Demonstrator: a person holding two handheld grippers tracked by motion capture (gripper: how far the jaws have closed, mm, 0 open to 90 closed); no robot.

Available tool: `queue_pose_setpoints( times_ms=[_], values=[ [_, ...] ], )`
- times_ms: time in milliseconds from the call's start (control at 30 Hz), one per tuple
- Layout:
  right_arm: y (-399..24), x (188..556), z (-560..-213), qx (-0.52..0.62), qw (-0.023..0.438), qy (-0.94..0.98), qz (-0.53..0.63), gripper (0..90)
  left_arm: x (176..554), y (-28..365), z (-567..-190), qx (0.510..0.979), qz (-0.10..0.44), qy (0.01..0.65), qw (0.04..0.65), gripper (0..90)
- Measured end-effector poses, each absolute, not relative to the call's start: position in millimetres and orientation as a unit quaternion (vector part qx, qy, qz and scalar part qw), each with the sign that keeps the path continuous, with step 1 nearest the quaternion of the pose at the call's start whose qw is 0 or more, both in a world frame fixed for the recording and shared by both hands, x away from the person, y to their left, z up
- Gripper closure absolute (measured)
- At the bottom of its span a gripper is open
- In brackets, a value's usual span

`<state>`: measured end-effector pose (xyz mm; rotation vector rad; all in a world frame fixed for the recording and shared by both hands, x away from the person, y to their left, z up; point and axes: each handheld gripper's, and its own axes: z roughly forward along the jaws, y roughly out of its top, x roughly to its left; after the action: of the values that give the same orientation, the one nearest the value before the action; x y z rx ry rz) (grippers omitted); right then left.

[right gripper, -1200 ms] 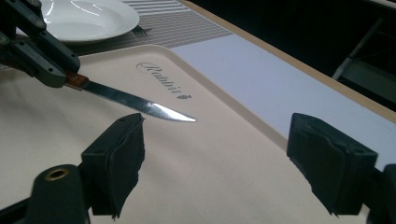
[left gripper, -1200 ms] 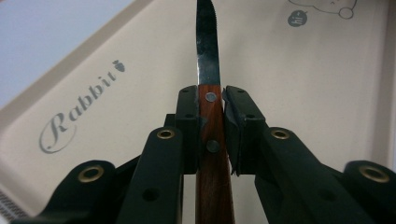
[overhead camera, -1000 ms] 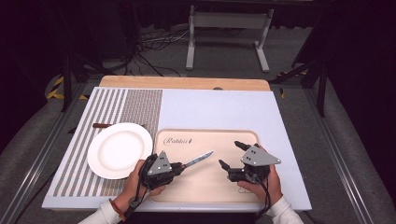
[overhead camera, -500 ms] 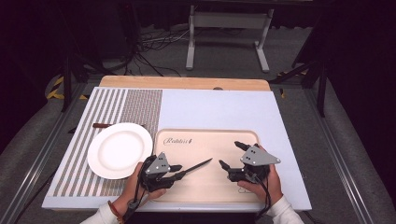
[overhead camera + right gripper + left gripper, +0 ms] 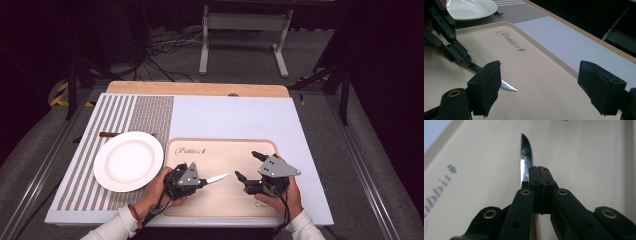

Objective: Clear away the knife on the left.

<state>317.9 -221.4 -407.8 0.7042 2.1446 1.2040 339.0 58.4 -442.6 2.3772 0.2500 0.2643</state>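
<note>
left gripper | jaws clamped on knife | blade juts ahead over tray

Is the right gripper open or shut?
Open. The right gripper has its jaws wide apart over the tray, nothing between them.

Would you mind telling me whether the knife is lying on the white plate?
No, the knife is held in the left tongs over the beige tray, beside the plate.

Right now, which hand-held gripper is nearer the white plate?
Left. The left hand-held gripper, shut on the knife, sits beside the white plate; the right hand-held gripper is farther across the tray.
</note>
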Motion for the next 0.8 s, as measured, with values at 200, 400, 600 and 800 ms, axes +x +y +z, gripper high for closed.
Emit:
queue_pose_setpoints(
  times_ms=[200,400,600,800],
  values=[
    [-220,317,-408,0.261,0.287,0.804,0.451,20.1,341,41,-448,0.933,0.108,0.084,0.333,90.0],
    [-220,318,-409,0.26,0.283,0.805,0.452,20.1,343,35,-450,0.933,0.112,0.101,0.328,89.9],
    [-218,317,-410,0.256,0.28,0.809,0.449,20.1,343,40,-448,0.936,0.133,0.121,0.303,90.0],
    [-217,319,-412,0.259,0.277,0.811,0.445,19.9,343,58,-446,0.938,0.142,0.136,0.284,90.0]
  ],
)
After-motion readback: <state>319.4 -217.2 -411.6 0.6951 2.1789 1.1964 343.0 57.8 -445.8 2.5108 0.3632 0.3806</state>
